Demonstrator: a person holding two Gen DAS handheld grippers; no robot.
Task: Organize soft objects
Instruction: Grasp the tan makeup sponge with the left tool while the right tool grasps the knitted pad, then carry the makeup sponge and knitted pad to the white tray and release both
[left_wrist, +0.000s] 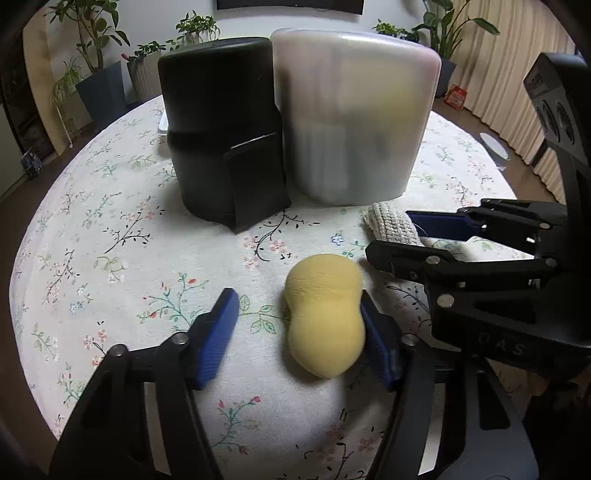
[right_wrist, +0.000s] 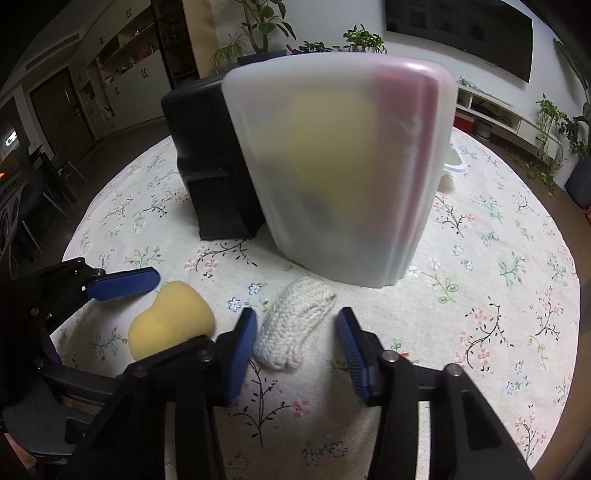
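Progress, as I judge it: partly done. The frosted bin (right_wrist: 343, 177) stands on the desk (left_wrist: 110, 229) and already shows blurred yellow and dark shapes through its wall, so some soft items appear to be stored inside; what they are I cannot tell. Two items remain outside it.

Layout, relative to the frosted bin:
- The black bin (left_wrist: 221, 140) stands touching its side, upright, with a flat tab projecting at its foot.
- The yellow sponge (left_wrist: 325, 317) lies on the desk in front of the bin, well short of it.
- The knitted white piece (right_wrist: 291, 325) lies just in front of the bin's base, beside the sponge.

Tool state:
- My left tool (left_wrist: 299, 336) is spread apart around the sponge. One blue pad touches or nearly touches the sponge's side; the other is clear of it. Nothing is clamped.
- My right tool (right_wrist: 297, 343) is spread apart with the knitted piece between the pads, not clamped.

Remaining: grip both items and lift them into a bin.

Obstructions: the two tools sit close together, so their frames may collide on closing or lifting. The frosted bin's wall is tall, requiring a high lift. A small white container (right_wrist: 452, 162) sits behind the frosted bin, out of the way.
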